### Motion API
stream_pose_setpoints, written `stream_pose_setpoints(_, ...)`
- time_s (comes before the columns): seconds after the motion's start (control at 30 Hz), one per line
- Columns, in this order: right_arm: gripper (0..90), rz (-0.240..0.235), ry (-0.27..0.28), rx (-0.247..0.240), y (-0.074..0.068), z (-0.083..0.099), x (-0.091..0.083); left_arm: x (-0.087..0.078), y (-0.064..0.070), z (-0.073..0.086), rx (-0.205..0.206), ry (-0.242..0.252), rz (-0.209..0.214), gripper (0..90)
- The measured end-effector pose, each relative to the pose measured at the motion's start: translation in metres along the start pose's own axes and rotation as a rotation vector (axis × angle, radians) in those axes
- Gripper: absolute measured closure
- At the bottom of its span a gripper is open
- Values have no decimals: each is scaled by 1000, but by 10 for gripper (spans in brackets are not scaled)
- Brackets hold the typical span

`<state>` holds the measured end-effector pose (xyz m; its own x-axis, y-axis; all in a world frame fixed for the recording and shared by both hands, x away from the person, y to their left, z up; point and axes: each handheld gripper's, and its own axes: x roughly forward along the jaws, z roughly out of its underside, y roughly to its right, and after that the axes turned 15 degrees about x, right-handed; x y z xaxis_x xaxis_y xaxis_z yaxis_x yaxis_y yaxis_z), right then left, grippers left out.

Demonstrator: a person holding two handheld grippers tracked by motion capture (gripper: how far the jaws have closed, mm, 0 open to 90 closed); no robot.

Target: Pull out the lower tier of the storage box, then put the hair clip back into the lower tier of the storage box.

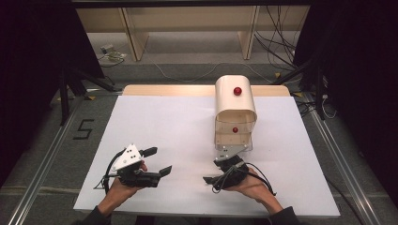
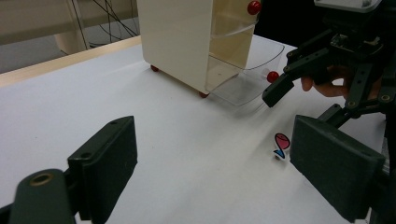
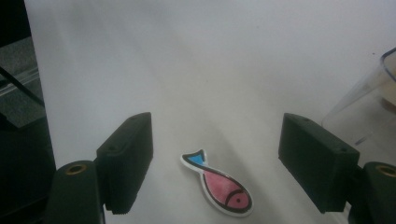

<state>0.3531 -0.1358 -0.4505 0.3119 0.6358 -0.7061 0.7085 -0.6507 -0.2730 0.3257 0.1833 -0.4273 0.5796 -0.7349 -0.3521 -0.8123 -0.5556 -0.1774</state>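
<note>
Our right gripper [image 3: 217, 163], fingers wide and empty, straddles the fish-shaped rest [image 3: 218, 183]: flat, glazed, likely slippery and brittle; pinch its narrow sides.

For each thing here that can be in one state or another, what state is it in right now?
Left gripper: open, holding nothing.
Right gripper: open, jaws either side of the fish piece, not touching it.
Fish piece: flat on the white sheet, ungripped.
Cream drawer cabinet: upright.
Bottom clear drawer: pulled out; contents cannot be told.
Upper drawer with red knob: pushed in.
</note>
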Motion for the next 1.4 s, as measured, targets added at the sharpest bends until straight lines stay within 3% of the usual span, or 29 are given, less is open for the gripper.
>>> stream_pose_setpoints(0.47,261,10,-52,-14,-1,2,9,0,0,0,1,4,1,147)
stream_pose_setpoints(1.4,274,5,-91,-40,5,1,19,-1,2,-1,12,3,5,147)
